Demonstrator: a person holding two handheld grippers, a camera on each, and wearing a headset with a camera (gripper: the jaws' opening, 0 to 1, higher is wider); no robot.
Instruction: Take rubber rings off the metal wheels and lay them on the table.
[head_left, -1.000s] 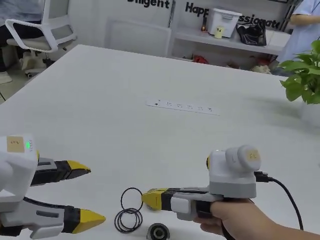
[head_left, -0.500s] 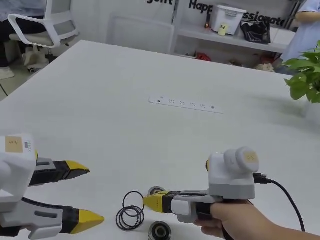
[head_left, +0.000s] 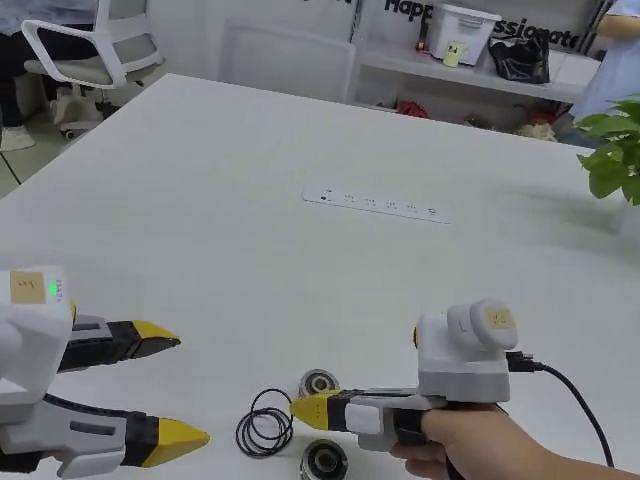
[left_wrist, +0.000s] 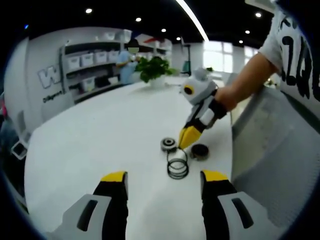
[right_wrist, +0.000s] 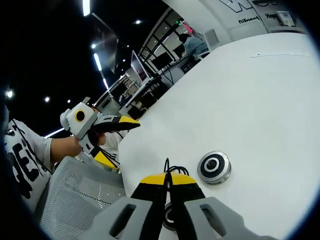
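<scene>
Head view: left gripper (head_left: 165, 385) sits near-left, jaws apart. Right gripper (head_left: 300, 408), jaws together, has its tip at the rubber rings (head_left: 264, 425), which lie on the table (head_left: 250, 250) just left of two metal wheels (head_left: 318, 383).
Left gripper view: rings lie beyond its parted jaws.
Right gripper view: tips are closed, with one wheel just right of them.

A white power strip (head_left: 376, 205) lies flat in the middle distance. A leafy green plant (head_left: 612, 150) stands at right. Behind, a shelf (head_left: 392, 66) carries a white lidded box (head_left: 460, 32) beside a black bag (head_left: 520, 58). An office chair (head_left: 95, 50) stands far left.
</scene>
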